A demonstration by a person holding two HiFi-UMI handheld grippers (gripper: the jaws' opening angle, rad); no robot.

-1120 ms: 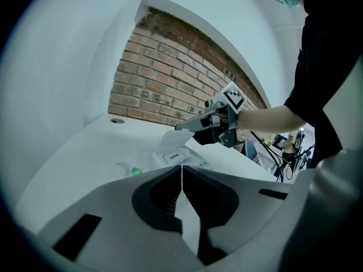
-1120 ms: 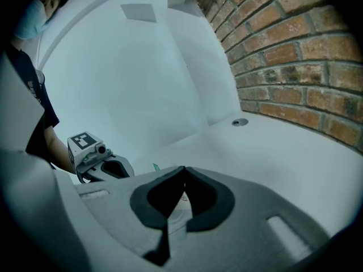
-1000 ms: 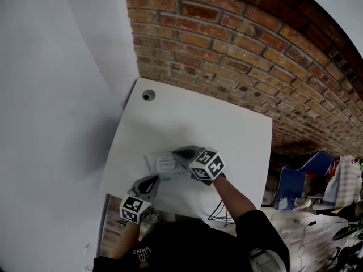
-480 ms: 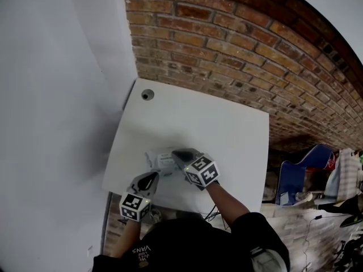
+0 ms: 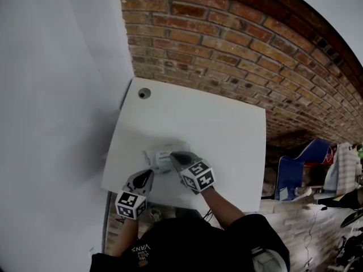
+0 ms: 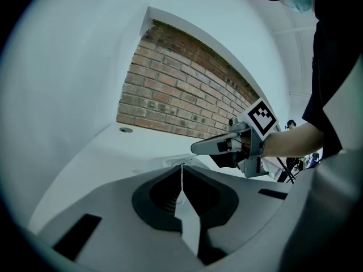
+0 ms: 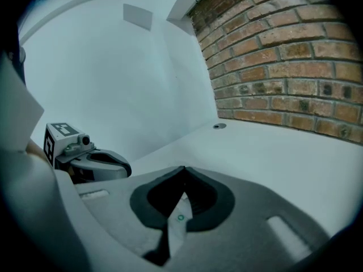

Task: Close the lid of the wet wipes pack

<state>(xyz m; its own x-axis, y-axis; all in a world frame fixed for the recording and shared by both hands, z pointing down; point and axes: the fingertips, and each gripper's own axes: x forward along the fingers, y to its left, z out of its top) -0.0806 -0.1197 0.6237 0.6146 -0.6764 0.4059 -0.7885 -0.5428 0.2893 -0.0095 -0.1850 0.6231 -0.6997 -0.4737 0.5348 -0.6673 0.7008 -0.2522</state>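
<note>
The wet wipes pack (image 5: 157,155) lies flat on the white table (image 5: 198,118) near its front edge. My right gripper (image 5: 172,154) is shut, and its tips rest over the pack's top on the right side. The right gripper view shows the shut jaws (image 7: 182,169) with the pack's white surface and a green dot (image 7: 180,218) beneath them. My left gripper (image 5: 148,174) is shut and empty, a little short of the pack's front. In the left gripper view, the shut tips (image 6: 181,166) point at the pack (image 6: 172,162), with the right gripper (image 6: 197,148) above it. I cannot see the lid clearly.
A round cable hole (image 5: 144,93) sits in the table's far left corner. A brick wall (image 5: 227,44) runs behind the table and a white wall (image 5: 51,95) along its left. A blue chair (image 5: 300,171) and cables stand on the floor to the right.
My right gripper has moved left and toward me over the pack, and its tips now lie on the pack's top. The left gripper has barely shifted.
</note>
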